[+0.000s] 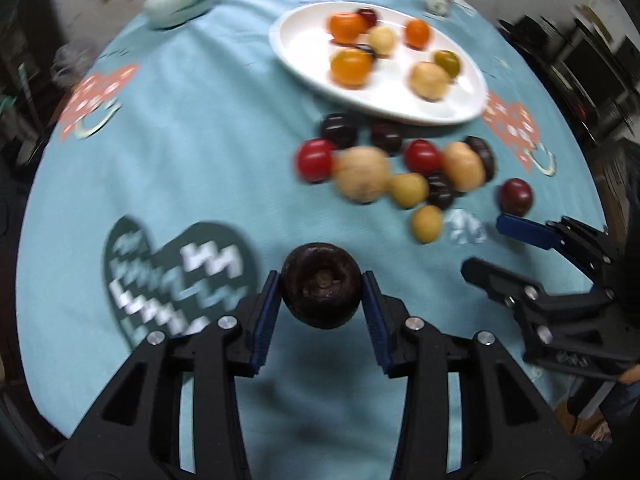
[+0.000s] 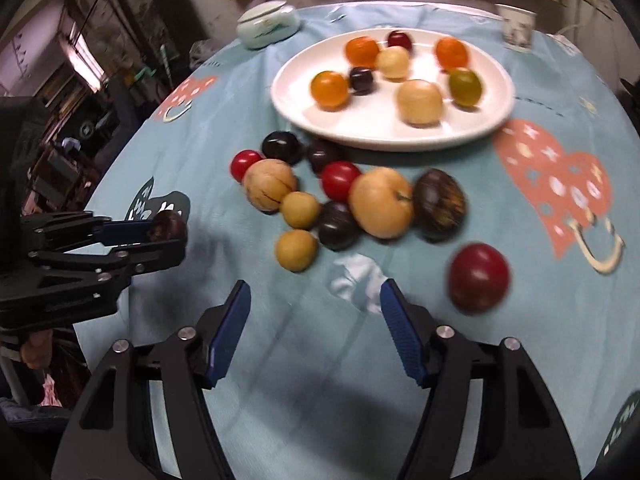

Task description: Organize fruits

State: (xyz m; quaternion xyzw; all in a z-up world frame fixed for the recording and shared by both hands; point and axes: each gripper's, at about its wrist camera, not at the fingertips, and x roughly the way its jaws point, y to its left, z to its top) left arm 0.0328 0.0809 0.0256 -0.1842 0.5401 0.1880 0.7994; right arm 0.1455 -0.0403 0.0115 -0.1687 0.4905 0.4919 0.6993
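My left gripper (image 1: 321,294) is shut on a dark brown round fruit (image 1: 321,288), held above the blue tablecloth; in the right wrist view the same fruit (image 2: 168,224) shows at that gripper's (image 2: 166,232) tip on the left. My right gripper (image 2: 316,308) stands open over bare cloth with nothing between its fingers, and it shows in the left wrist view (image 1: 488,248) at the right. A dark red fruit (image 2: 478,278) lies just right of it. A loose cluster of tan, red and dark fruits (image 2: 344,200) lies ahead. A white plate (image 2: 492,120) behind it holds several fruits.
A lidded pale bowl (image 2: 267,26) and a small patterned cup (image 2: 517,28) stand at the table's far edge. The round table's cloth (image 2: 312,400) has printed heart patches. Dark clutter surrounds the table. A person's fingers (image 2: 36,350) hold the left tool.
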